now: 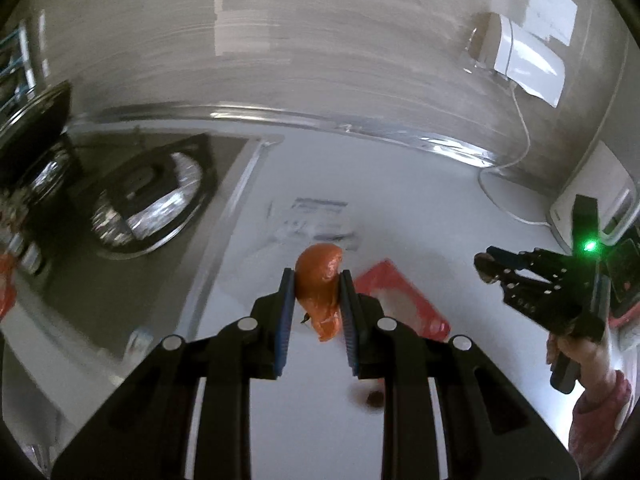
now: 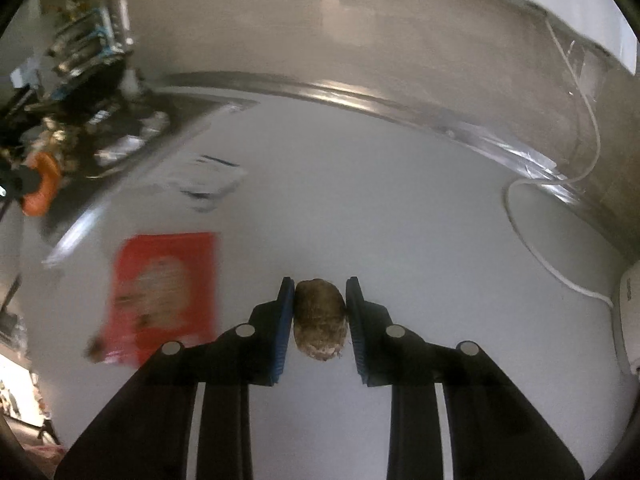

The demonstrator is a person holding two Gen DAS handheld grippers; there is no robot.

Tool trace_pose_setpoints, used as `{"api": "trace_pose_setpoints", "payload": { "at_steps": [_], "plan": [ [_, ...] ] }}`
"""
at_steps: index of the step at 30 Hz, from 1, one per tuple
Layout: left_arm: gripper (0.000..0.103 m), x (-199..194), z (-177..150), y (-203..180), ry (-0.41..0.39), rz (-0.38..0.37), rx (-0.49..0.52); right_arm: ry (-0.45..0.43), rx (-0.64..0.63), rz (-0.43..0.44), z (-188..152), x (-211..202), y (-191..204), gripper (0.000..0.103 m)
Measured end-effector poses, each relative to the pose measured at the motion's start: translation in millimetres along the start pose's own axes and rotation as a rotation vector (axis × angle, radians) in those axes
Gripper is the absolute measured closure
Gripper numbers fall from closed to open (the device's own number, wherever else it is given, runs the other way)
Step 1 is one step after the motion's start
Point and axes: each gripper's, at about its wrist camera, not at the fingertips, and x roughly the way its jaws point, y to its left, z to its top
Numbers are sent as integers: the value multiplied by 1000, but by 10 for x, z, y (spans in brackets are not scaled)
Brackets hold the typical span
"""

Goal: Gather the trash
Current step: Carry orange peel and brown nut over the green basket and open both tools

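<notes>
A pale countertop [image 1: 420,208] fills most of the room in front of me, backed by a grey wall [image 1: 320,40] with a shiny metal strip along its foot. On the left sits a dark stove [image 1: 132,200] with a foil-lined burner ring. A white appliance [image 1: 592,200] stands at the far right, its white cord [image 1: 520,128] looping across the counter and up the wall.

A red packet [image 2: 164,292] lies flat on the counter, blurred, with a crumpled clear wrapper [image 2: 208,180] printed in dark ink farther back toward the stove. A small dark scrap [image 1: 375,399] rests on the counter near the front.

The left gripper [image 1: 317,276] is closed to a narrow gap around an orange peel [image 1: 318,288], blue pads pressing both sides, the piece lifted clear of the counter. The right gripper [image 2: 319,280] is likewise pinched on a brown fuzzy lump [image 2: 319,318], held between its pads above the bare counter; from the left side it shows out to the right, gripped by a hand in a pink sleeve [image 1: 580,354].
</notes>
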Motion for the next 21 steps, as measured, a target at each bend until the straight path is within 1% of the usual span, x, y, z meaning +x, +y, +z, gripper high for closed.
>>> {"api": "trace_pose_setpoints", "payload": {
  "at_steps": [4, 5, 9, 10, 12, 16, 17, 19, 21],
  "plan": [
    [81, -360, -370, 254, 23, -11, -1, -12, -23, 69, -149, -348, 516, 76],
    [81, -442, -494, 319, 32, -10, 6, -11, -29, 89, -221, -446, 708, 76],
    [81, -763, -1062, 587, 65, 2, 44, 7, -32, 159, -474, -699, 1344, 76],
    [81, -824, -1206, 657, 75, 6, 49, 16, -33, 178, -567, -767, 1558, 76],
    [81, -913, -1496, 797, 104, 10, 54, 31, -36, 208, -701, -845, 1841, 76],
    [81, -967, -2083, 1045, 187, 2, 52, 74, -62, 262, -973, -972, 2413, 76],
    [81, -944, -2262, 1101, 213, -5, 47, 89, -69, 276, -1042, -991, 2551, 76],
    [81, -869, -2498, 1153, 248, -11, 50, 112, -81, 295, -1162, -1027, 2759, 76],
    [80, -740, -2775, 1231, 296, -23, 32, 131, -89, 307, -1235, -1031, 2899, 76]
  ]
}}
